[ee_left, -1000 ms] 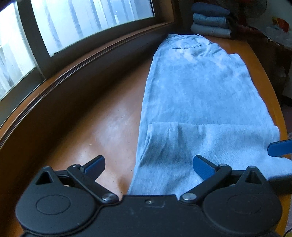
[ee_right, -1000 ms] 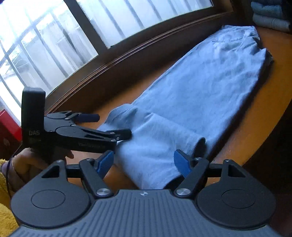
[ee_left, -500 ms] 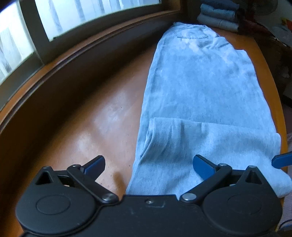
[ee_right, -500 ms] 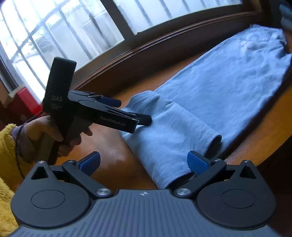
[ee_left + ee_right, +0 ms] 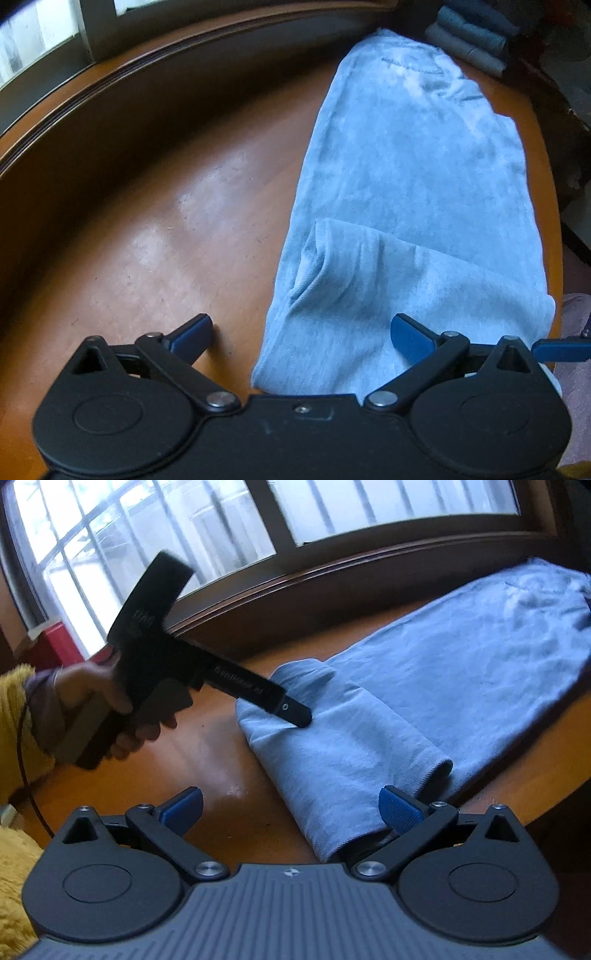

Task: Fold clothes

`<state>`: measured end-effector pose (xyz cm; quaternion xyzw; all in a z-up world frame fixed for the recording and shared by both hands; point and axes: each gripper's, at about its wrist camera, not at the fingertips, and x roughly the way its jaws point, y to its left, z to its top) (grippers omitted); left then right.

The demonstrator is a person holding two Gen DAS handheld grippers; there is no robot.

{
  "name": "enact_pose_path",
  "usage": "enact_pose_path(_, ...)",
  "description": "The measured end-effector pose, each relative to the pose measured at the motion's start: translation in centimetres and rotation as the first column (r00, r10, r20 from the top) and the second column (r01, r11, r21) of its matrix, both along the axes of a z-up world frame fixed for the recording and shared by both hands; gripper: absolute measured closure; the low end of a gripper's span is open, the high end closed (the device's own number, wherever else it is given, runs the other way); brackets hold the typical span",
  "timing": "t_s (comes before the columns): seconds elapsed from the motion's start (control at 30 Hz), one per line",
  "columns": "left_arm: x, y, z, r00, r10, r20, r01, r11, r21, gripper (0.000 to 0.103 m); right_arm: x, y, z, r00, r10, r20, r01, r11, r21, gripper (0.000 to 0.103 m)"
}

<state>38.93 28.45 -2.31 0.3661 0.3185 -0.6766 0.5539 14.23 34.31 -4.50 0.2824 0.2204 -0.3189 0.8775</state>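
Observation:
A pair of light blue trousers lies lengthwise on the brown wooden table. Its near end is folded back over itself into a rounded fold. My left gripper hovers open over the fold's left corner, one finger above bare wood and the other above cloth. In the right wrist view the left gripper points down at the fold, held by a hand. My right gripper stands wide open over the fold's near right end, its pads pressing on nothing.
A stack of folded clothes sits at the table's far end beyond the waistband. A window with a dark sill runs along the left side. A red box and a yellow fleecy sleeve are at the left. The table edge drops off on the right.
The right gripper's jaws have spread wider. Both grippers have rolled, and the left one now tips more steeply down at the fold. The fold's left corner is a little more rumpled.

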Motion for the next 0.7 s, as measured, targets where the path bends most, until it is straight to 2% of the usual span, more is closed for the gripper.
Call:
enact_pose_path(0.07, 0.3, 0.6, -0.1, 1.0, -0.019, -0.019, 0.019, 0.999, -0.026, 0.0, 0.1, -0.1, 0.1, 1.0, -0.014, -0.004, 0.014, 1.0, 0.016, 0.0)
enact_pose_path(0.23, 0.9, 2.4, -0.2, 0.988, -0.136, -0.077, 0.131, 0.989, -0.072, 0.0, 1.0, 0.2, 0.2, 0.996, -0.084, -0.04, 0.085, 0.996, 0.011, 0.0)
enact_pose_path(0.37, 2.0, 3.9, -0.5, 0.981, -0.143, -0.135, 0.126, 0.984, -0.126, 0.0, 2.4, 0.9, -0.1, 0.986, -0.13, -0.101, 0.127, 0.991, -0.035, 0.0)
enact_pose_path(0.5, 3.4, 5.2, -1.0, 0.961, -0.221, -0.167, 0.188, 0.963, -0.191, 0.0, 3.0, 1.0, -0.2, 0.978, -0.151, -0.145, 0.144, 0.988, -0.057, 0.0)
enact_pose_path(0.63, 3.5, 5.8, -1.2, 0.948, -0.288, -0.133, 0.254, 0.94, -0.228, 0.0, 3.7, 1.6, -0.1, 0.967, -0.158, -0.2, 0.138, 0.985, -0.107, 0.002)
enact_pose_path(0.7, 2.8, 6.1, -1.4, 0.942, -0.334, -0.041, 0.318, 0.922, -0.221, 0.0, 3.7, 2.2, 0.2, 0.962, -0.192, -0.194, 0.167, 0.977, -0.134, 0.007)
